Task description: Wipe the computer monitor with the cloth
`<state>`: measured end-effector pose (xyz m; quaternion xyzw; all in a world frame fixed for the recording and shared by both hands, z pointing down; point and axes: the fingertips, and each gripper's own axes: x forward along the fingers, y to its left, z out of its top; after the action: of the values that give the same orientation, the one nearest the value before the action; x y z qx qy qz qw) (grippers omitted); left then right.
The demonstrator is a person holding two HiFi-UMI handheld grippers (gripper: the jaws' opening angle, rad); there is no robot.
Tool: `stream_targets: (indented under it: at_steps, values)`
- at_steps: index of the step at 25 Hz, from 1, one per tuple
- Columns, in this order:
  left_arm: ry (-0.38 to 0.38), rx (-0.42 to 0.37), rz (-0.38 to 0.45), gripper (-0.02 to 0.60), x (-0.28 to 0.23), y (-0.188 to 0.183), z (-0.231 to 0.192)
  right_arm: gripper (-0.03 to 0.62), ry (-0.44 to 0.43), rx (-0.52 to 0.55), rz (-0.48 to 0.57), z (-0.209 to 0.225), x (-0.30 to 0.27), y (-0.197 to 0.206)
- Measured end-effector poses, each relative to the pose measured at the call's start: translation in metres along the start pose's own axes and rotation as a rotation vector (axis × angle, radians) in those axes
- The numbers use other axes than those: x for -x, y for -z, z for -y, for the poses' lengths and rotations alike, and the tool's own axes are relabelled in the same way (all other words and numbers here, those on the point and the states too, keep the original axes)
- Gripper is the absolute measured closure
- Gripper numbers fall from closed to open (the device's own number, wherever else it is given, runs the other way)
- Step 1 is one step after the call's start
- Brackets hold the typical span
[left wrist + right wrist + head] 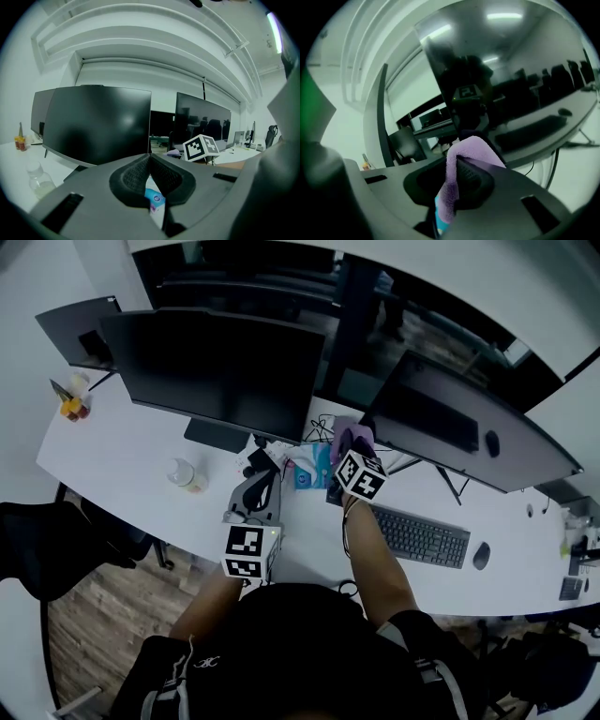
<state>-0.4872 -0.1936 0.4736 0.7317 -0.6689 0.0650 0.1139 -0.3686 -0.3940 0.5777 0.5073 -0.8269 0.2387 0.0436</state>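
One cloth (469, 147) is hanging clamped in the right hand-held gripper (452, 180) near the monitor (520, 56); wiping seems about to start, needing gentle screen contact. Left hand-held gripper (150, 171) is idling, jaws together.

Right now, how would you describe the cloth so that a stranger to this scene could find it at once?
On the long white desk, find the rightmost monitor and look at its lower left corner. There the right gripper holds the cloth in its jaws. It is the only soft purple thing there, unlike the blue packet lying beside it.
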Motion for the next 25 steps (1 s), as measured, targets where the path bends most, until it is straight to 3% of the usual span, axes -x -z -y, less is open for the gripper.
stream_targets:
  at_steps: [4, 10, 16, 25]
  values:
    - [0.002, 0.002, 0.014, 0.569, 0.0, -0.003, 0.002, 0.534, 0.071, 0.23, 0.062, -0.009, 0.009, -0.021]
    - [-0.006, 0.015, 0.033, 0.569, -0.001, -0.009, -0.002, 0.534, 0.131, 0.492, 0.168, -0.029, 0.023, -0.058]
    - [-0.004, 0.03, 0.049, 0.569, -0.003, -0.013, -0.008, 0.533, 0.139, 0.625, 0.27, -0.051, 0.041, -0.097]
    - [0.031, 0.039, 0.063, 0.569, -0.009, -0.017, -0.001, 0.531, 0.142, 0.71, 0.383, -0.075, 0.071, -0.153]
